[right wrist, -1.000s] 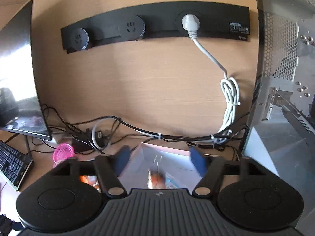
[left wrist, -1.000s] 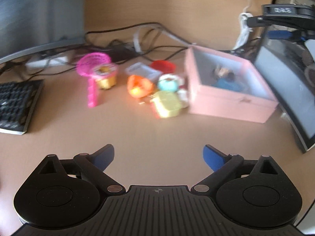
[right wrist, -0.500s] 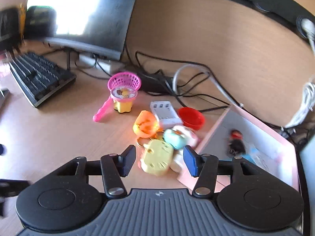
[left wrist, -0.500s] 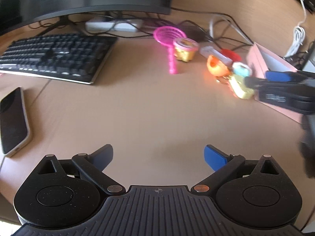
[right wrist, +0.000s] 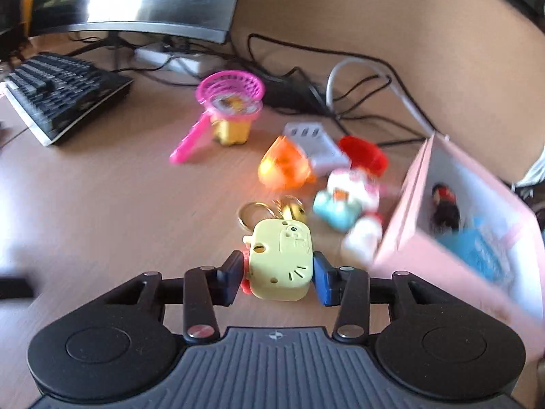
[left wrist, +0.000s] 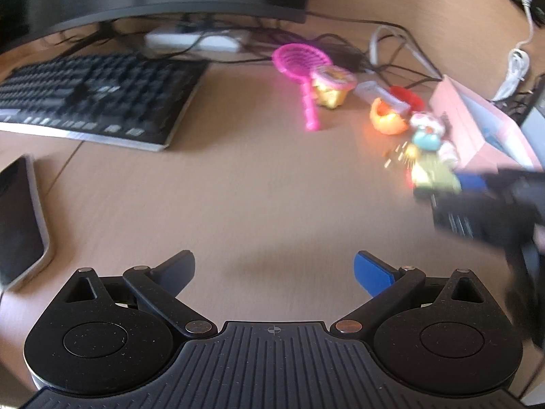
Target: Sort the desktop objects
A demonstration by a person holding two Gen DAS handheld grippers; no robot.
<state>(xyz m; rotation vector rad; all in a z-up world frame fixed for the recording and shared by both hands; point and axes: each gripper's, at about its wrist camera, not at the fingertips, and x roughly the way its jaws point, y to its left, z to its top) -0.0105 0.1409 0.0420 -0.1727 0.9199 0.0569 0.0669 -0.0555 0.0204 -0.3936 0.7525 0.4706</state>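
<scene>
- A wooden desk [right wrist: 102,204] is shown from two gripper cameras; both views are blurred.
- The right gripper [right wrist: 277,272] is seen with its fingers [right wrist: 231,277] closed against both sides of a yellow cat-face keychain toy [right wrist: 279,260]; its gold key ring [right wrist: 252,216] is seen trailing just ahead; whether the toy is lifted off the desk cannot be told.
- A pink box [right wrist: 453,255] is placed just to the right, open, with a dark figure and something blue inside.
- Near the toy, an orange toy [right wrist: 282,167], a white and blue plush toy [right wrist: 351,201], a red cap [right wrist: 364,156], a white charger [right wrist: 315,143], a yellow cup [right wrist: 233,126] and a pink toy net [right wrist: 224,102] are grouped.
- The left gripper [left wrist: 274,269] is held over bare desk with fingers [left wrist: 373,272] spread wide and nothing between them; a keyboard [left wrist: 92,99] and a phone [left wrist: 20,218] lie to its left.
- The step is judged to be carrying the keychain toy to the pink box; the grip is best kept firm on the flat sides; the toy should be raised high enough for the ring to clear the plush toy and the box wall, then released well inside.
</scene>
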